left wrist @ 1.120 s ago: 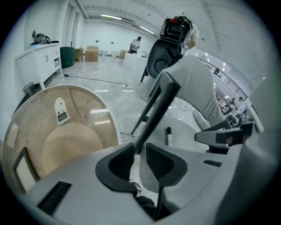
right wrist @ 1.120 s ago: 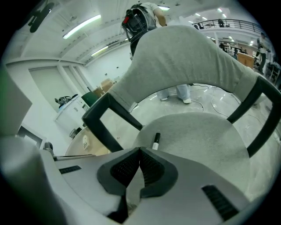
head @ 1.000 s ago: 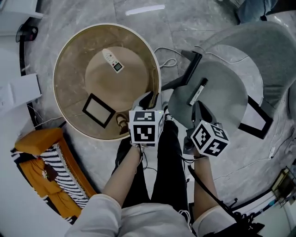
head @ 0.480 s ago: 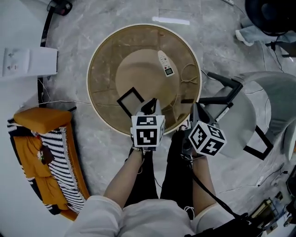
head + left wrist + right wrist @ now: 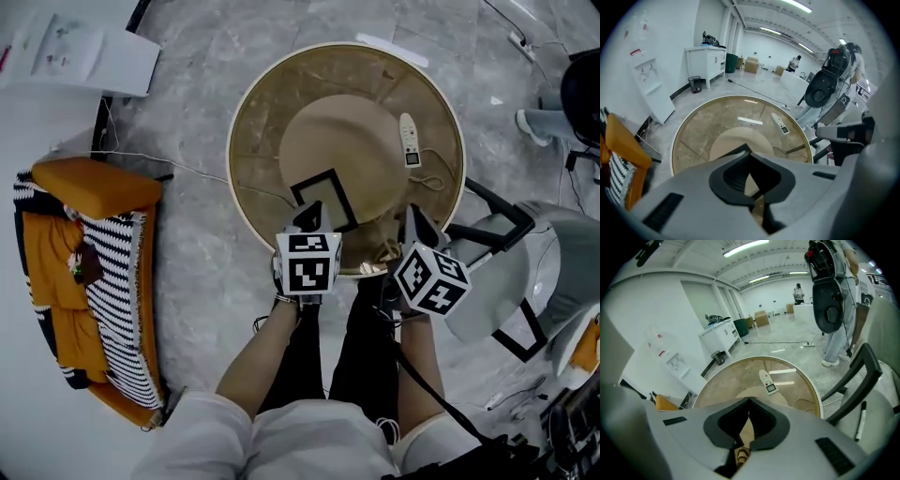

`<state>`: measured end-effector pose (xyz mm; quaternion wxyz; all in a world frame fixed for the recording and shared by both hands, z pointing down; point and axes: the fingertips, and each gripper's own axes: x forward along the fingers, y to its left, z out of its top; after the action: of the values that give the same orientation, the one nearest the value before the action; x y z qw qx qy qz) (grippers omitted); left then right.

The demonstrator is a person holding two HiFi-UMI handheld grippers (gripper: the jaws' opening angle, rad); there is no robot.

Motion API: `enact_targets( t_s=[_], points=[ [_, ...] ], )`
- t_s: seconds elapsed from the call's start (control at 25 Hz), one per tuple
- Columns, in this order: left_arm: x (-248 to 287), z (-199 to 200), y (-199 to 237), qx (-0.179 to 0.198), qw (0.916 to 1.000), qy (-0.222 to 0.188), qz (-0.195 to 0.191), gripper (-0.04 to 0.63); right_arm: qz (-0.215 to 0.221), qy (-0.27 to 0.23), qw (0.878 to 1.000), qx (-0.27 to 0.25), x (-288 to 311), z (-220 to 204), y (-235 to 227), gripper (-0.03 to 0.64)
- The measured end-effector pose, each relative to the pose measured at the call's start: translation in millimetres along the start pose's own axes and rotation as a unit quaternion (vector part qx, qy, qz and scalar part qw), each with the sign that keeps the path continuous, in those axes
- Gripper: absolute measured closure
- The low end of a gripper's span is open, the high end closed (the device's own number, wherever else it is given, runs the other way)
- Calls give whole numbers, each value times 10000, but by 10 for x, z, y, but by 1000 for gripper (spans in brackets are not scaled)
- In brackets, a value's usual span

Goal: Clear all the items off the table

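A round glass table (image 5: 258, 178) on a tan base fills the middle of the head view. On it lie a white remote (image 5: 407, 141), a black-edged square frame (image 5: 326, 200) and a thin coiled cord (image 5: 427, 178). My left gripper (image 5: 312, 214) is shut and empty over the table's near rim, right beside the frame. In its own view the left gripper (image 5: 750, 152) points across the table (image 5: 693, 136) toward the remote (image 5: 780, 124). My right gripper (image 5: 412, 220) is shut on nothing over the near right rim. From the right gripper (image 5: 749, 401) the remote (image 5: 766, 382) lies just ahead.
A grey chair (image 5: 525, 272) with a black frame stands right of the table, and a pen (image 5: 859, 420) lies on its seat. An orange cushion with a striped blanket (image 5: 84, 281) lies on the floor at left. A white cabinet (image 5: 705, 61) stands beyond.
The head view has swung from the grey chair to the table, which now sits centred. Both grippers have moved from over the chair to the table's near rim.
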<state>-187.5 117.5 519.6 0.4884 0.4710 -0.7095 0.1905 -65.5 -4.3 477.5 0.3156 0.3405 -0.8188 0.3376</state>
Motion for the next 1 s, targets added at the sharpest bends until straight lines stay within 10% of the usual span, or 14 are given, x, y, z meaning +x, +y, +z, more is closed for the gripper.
enact_targets(
  t_s=[0.48, 1.0],
  points=[
    [158, -306, 383, -408, 9990, 172, 76, 588, 23, 398, 9985, -372, 243, -259, 189, 594],
    [514, -427, 506, 596, 9967, 500, -215, 586, 47, 666, 9969, -415, 539, -578, 231, 594]
  ],
)
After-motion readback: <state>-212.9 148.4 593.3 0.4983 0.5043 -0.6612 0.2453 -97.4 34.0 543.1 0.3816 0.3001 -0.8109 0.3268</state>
